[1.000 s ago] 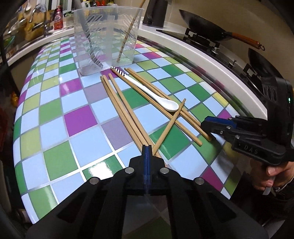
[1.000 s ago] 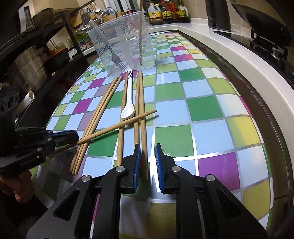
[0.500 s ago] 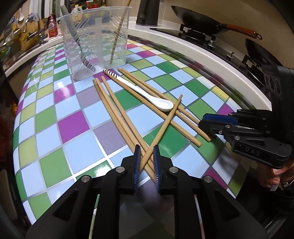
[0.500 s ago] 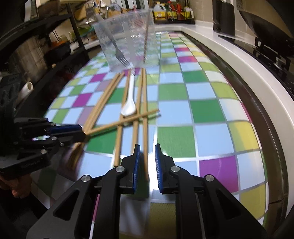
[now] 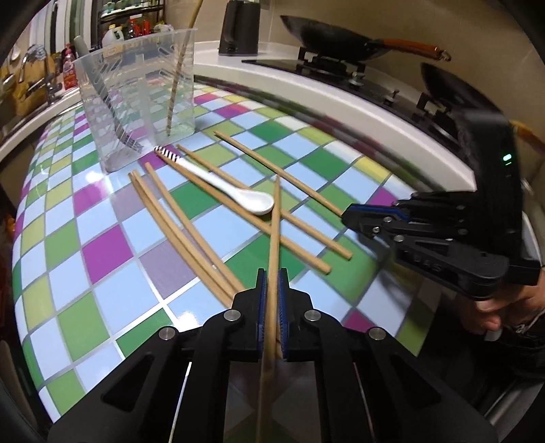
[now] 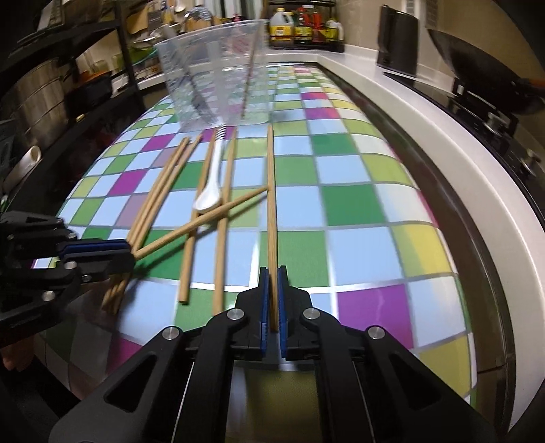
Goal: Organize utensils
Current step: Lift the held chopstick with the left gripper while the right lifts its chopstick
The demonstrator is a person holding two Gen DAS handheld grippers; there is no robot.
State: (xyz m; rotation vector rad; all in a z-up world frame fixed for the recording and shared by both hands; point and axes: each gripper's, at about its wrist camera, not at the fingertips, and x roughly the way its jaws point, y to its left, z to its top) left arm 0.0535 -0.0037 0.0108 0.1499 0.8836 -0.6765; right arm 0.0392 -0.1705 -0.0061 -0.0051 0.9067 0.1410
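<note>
A kitchen at low light. A long desk [image 5: 102, 252] fills most of both views, its top covered in a glossy checked sheet of light blue, green, yellow-green, purple and white squares, with a pale rounded border [image 5: 340, 98] running along its right edge. Beyond that edge sits a black stove [image 5: 323, 68] with a dark wok [image 5: 333, 39] (orange handle) on it. Past the far end of the desk stand oil and sauce bottles [image 6: 299, 29]; off the left edge, dark shelving [image 6: 68, 68] holds steel pots.

Near the desk's far end stands a clear plastic utensil holder [image 5: 136, 98], upright, with a fork [image 5: 129, 144] and one chopstick leaning inside.

In the middle of the desk lie loose wooden chopsticks [image 5: 177, 231], some crossing, and among them a white ceramic spoon [image 5: 231, 191] with a striped handle tip, bowl toward the near edge.

The left claw [image 5: 271, 289] is clenched on one chopstick [image 5: 275, 221] at the near edge; it slants across the others. The right claw [image 6: 271, 289], its jaws having just been closing, grips another chopstick [image 6: 270, 191] lying toward the right edge. A hand [image 5: 500, 306] holds the right tool.
</note>
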